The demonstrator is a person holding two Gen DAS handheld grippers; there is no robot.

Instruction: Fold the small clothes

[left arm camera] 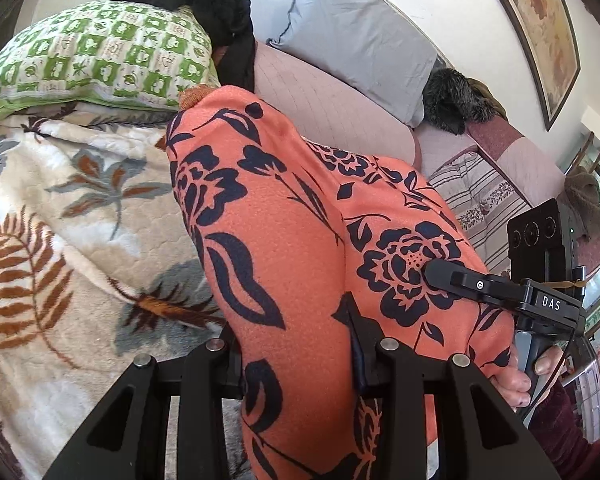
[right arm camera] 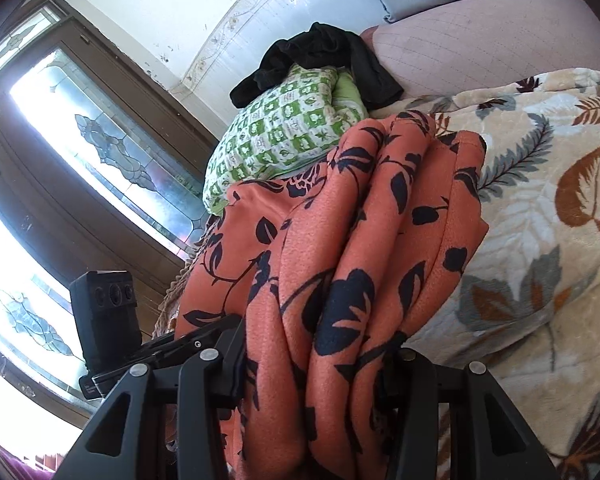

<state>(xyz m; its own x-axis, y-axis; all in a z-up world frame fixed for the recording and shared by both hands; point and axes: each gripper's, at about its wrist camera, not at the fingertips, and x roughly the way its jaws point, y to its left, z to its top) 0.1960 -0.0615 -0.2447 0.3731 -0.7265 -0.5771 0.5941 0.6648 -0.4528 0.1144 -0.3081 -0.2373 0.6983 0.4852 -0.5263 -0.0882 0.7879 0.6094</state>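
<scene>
While both the left gripper (left arm camera: 300,364) and the right gripper (right arm camera: 316,364) pinch bunched folds of the orange flowered garment (left arm camera: 284,216), lifted off the near side of the leafy blanket (left arm camera: 60,200), it looks soft, light and floppy, best held by its edges.

The right gripper (right arm camera: 312,364) is clamped on a bunched orange cloth (right arm camera: 364,248) with dark flowers, which runs up in thick folds between its jaws. The cloth lies over a leaf-print blanket (right arm camera: 540,240). Behind it sits a green checked pillow (right arm camera: 284,140) with a black garment (right arm camera: 320,60) draped on top. The left gripper (right arm camera: 112,328) shows at lower left, before a patterned glass window (right arm camera: 112,140).
</scene>
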